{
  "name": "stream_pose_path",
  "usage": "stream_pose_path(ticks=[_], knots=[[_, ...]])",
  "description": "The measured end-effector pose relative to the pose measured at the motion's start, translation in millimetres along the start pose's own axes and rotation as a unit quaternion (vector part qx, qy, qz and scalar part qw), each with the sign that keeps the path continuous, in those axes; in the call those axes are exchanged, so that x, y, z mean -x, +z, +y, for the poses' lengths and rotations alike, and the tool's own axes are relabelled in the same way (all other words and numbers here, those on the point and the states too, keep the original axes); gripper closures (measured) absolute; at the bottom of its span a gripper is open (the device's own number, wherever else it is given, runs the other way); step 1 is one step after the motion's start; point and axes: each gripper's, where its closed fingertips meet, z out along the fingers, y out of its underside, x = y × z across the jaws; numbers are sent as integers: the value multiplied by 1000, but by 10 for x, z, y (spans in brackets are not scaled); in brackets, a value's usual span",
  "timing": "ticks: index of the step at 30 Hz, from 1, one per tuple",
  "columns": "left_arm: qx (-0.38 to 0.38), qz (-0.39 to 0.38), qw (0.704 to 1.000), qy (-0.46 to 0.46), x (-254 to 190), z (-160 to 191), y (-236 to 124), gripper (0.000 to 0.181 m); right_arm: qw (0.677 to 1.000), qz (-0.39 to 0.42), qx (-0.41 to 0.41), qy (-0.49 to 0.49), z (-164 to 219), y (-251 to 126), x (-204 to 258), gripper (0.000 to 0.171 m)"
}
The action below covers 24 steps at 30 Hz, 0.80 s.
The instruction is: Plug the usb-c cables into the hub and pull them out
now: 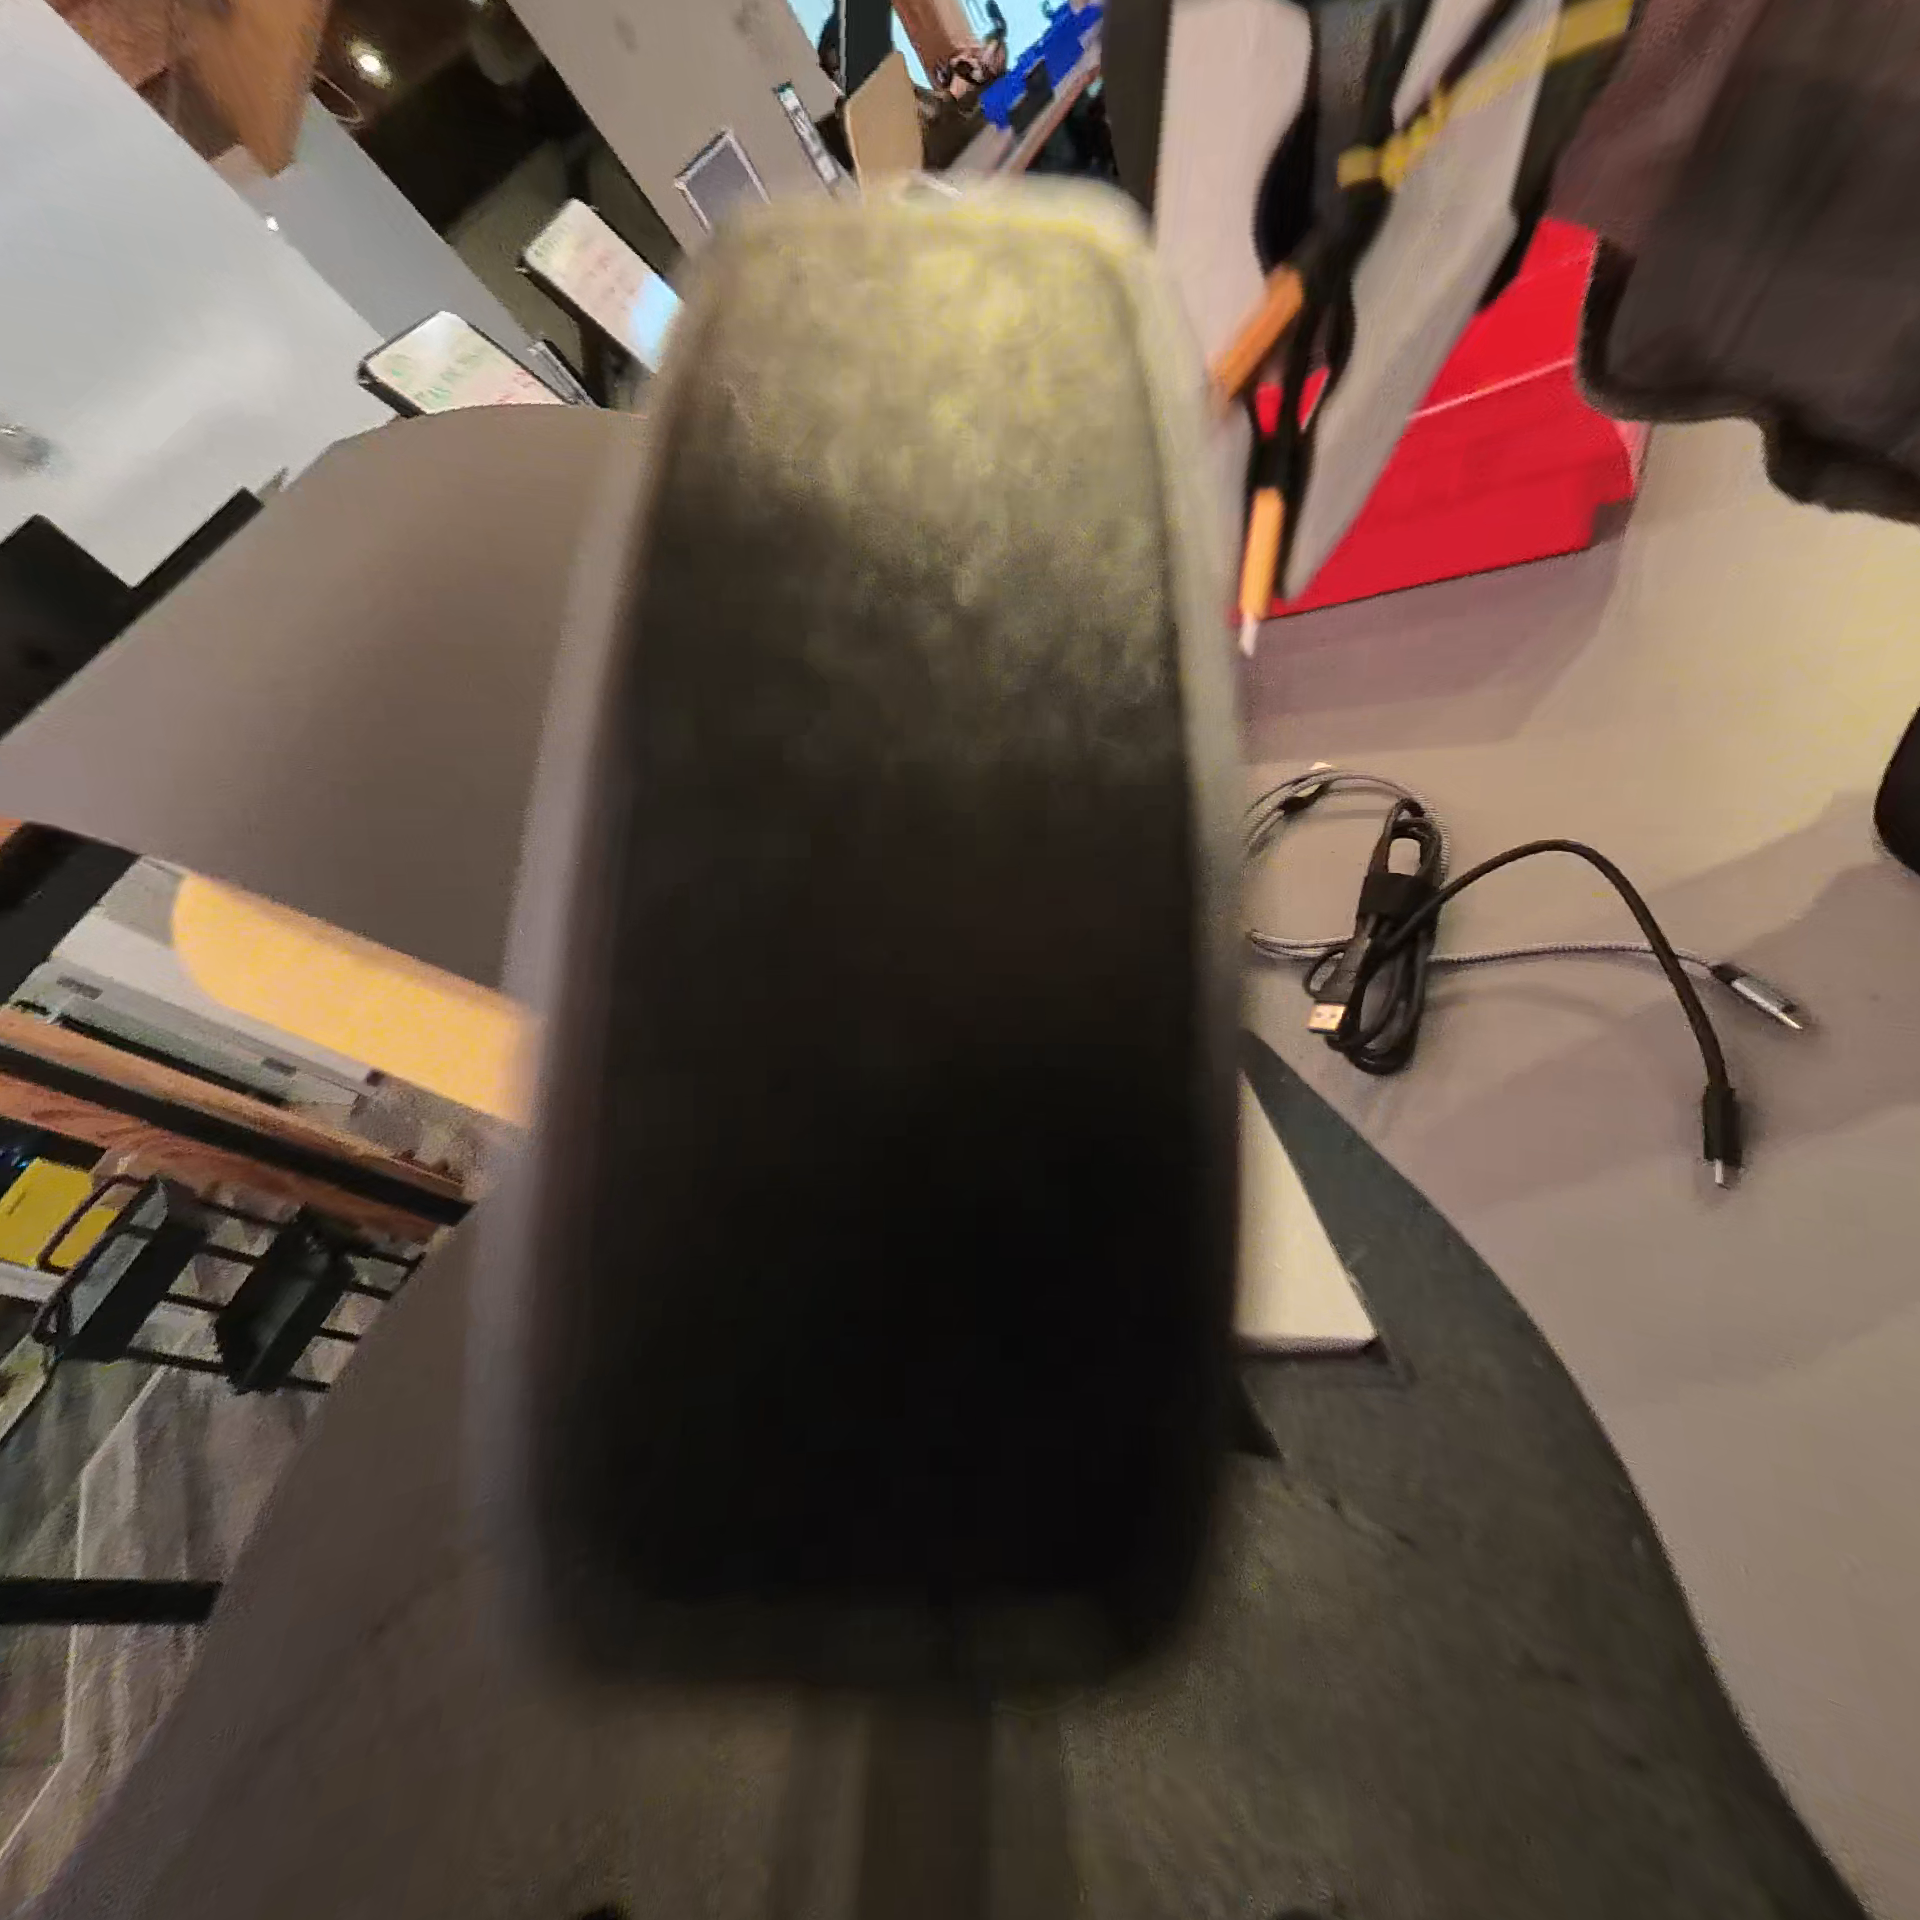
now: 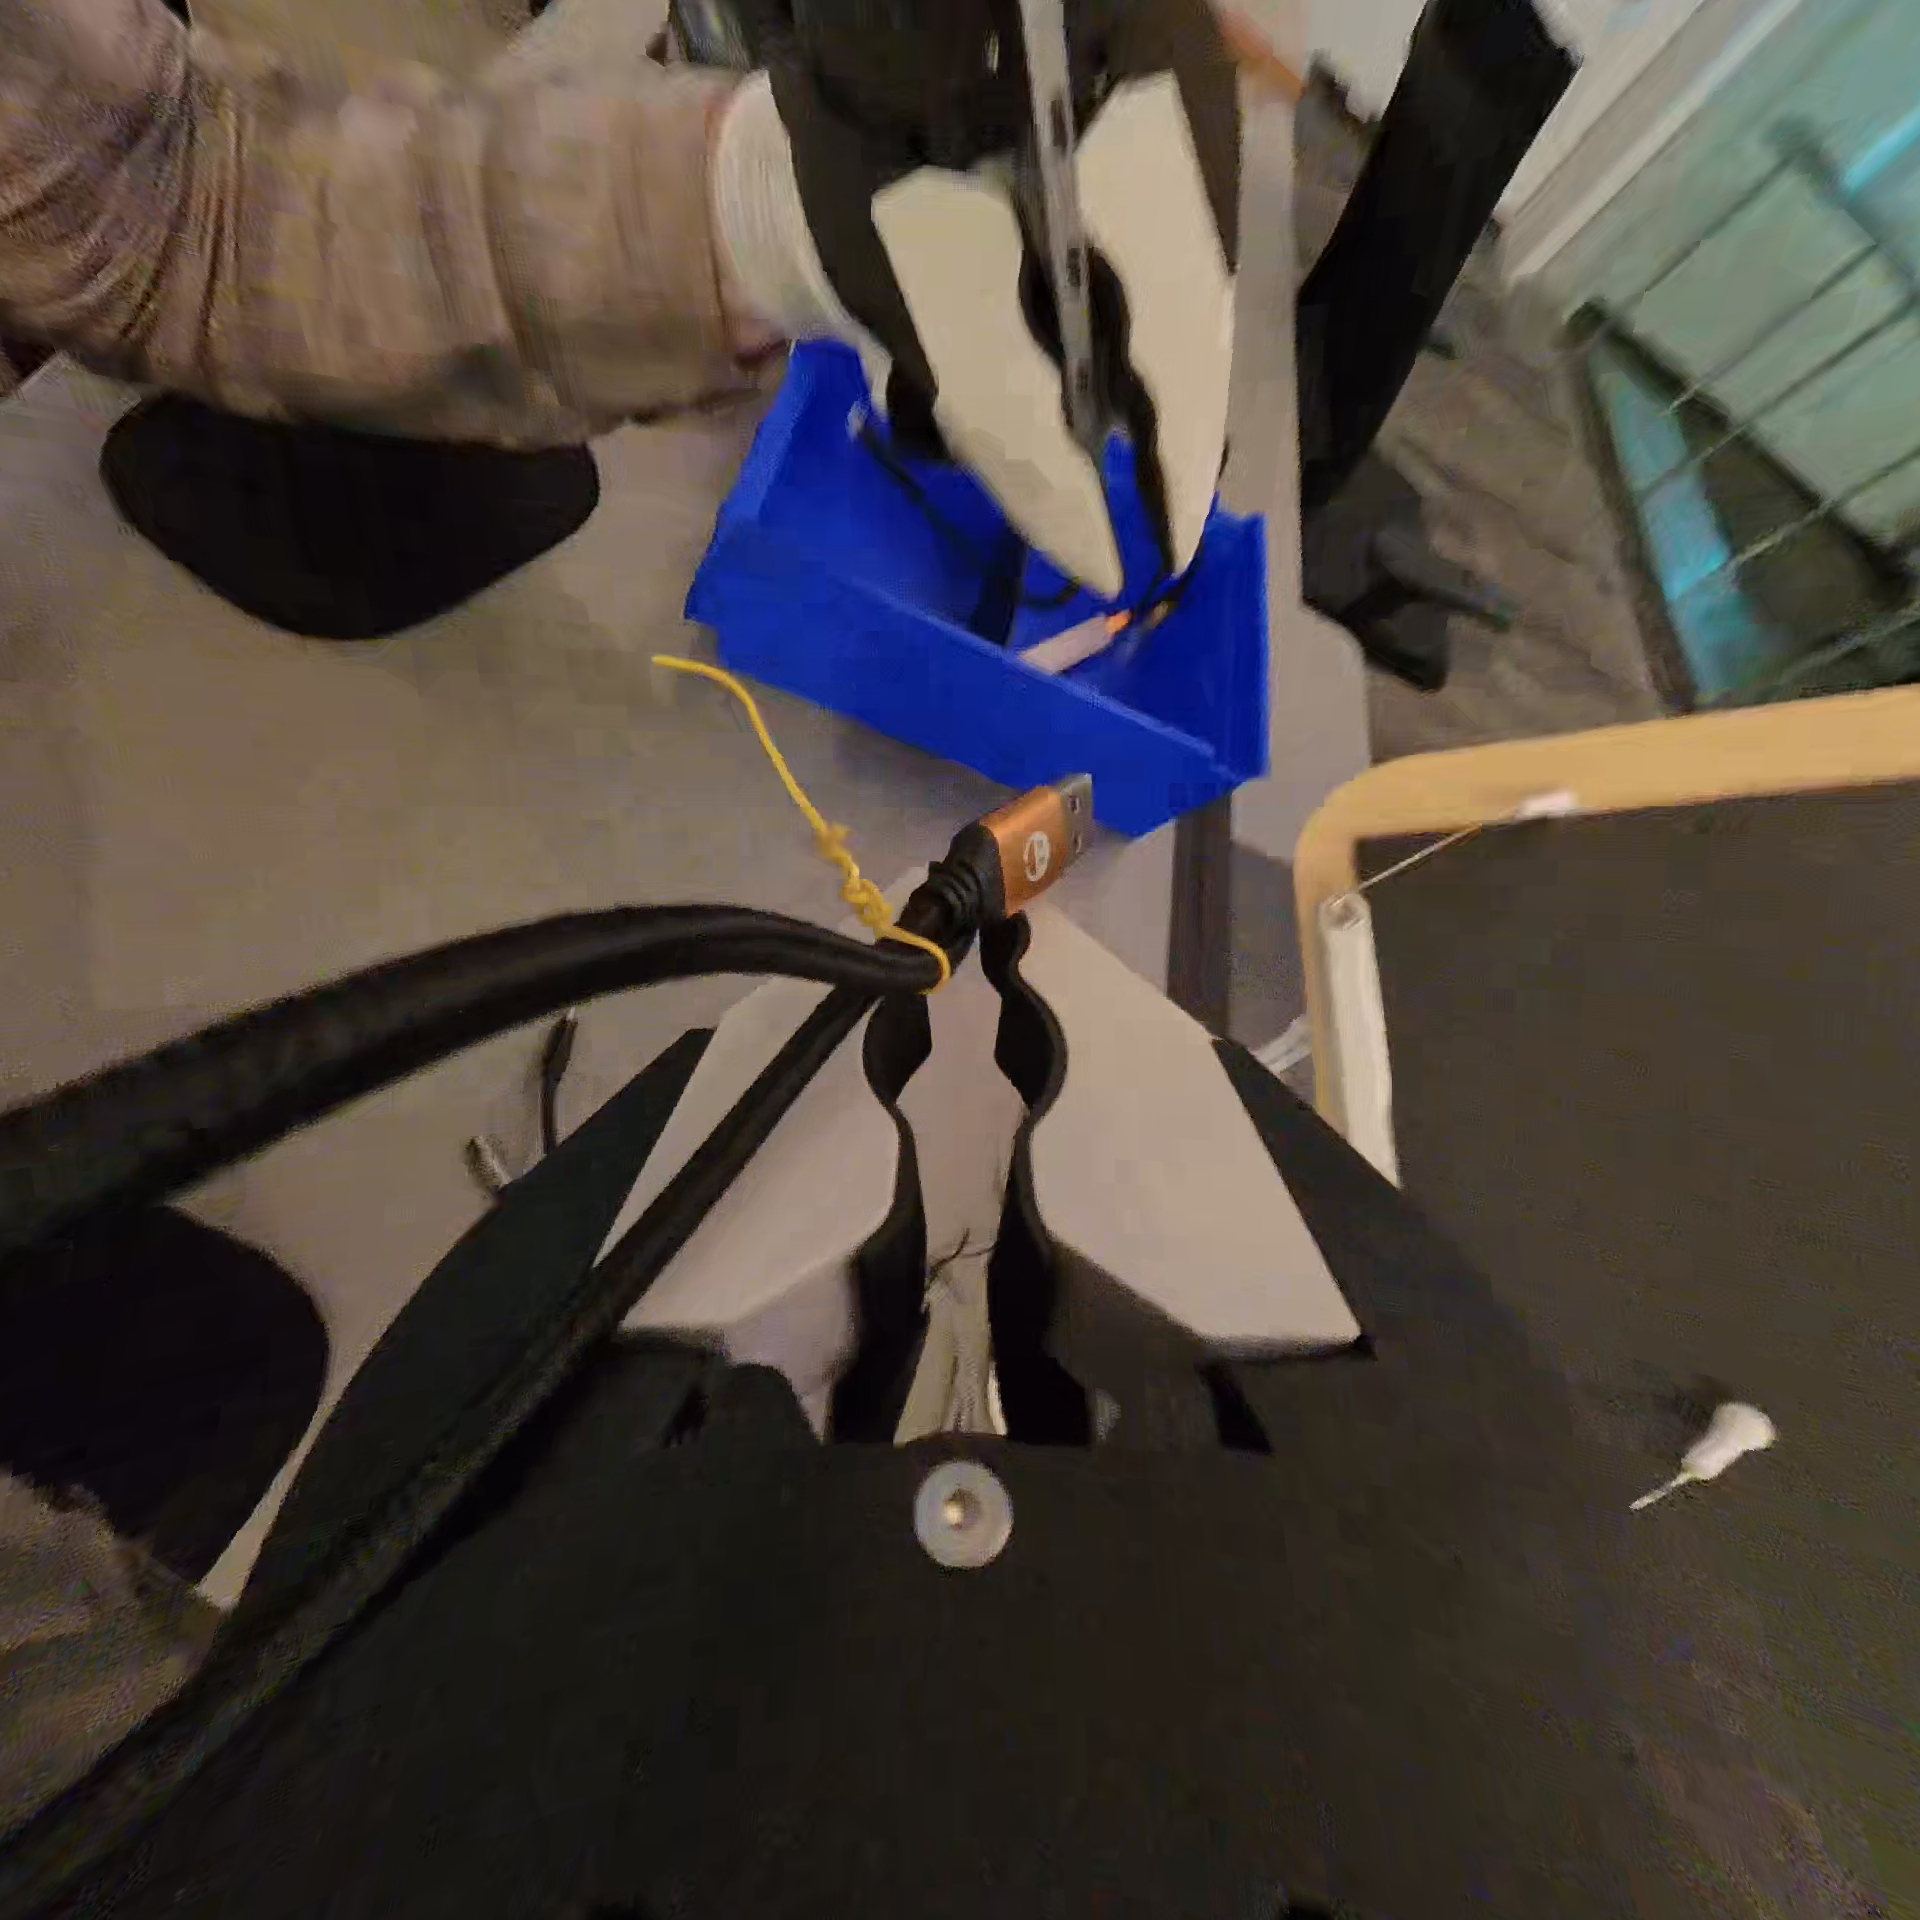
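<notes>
In the left wrist view my left gripper (image 1: 914,312) is shut on the hub (image 1: 904,935), a dark slab that stands upright, blurred, and fills the middle of the view. In the right wrist view the same left gripper (image 2: 1143,551) points down over a blue bin (image 2: 831,623), with the hub (image 2: 1060,208) clamped between its white fingers. My right gripper (image 2: 966,935) is shut on a black braided cable with an orange plug (image 2: 1029,842) that sticks out past the tips, a short way from the hub. A yellow twist tie (image 2: 821,810) hangs on the cable.
Loose black and grey cables (image 1: 1392,935) lie on the grey table. A red bin (image 1: 1475,447) stands behind them. The blue bin holds another cable. A wood-framed black panel (image 2: 1610,1143) stands at the right. A person's sleeve (image 2: 364,208) reaches across the upper left.
</notes>
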Motion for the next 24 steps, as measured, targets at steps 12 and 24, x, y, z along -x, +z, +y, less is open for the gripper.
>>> stream_pose_path(ticks=[12,24], knots=[[48,-20,999,16,134,182,-69,88,914,-130,359,134,1335,354,403,169],[63,-7,998,31,40,189,-9,91,763,-205,596,147,2205,73,953,168]])
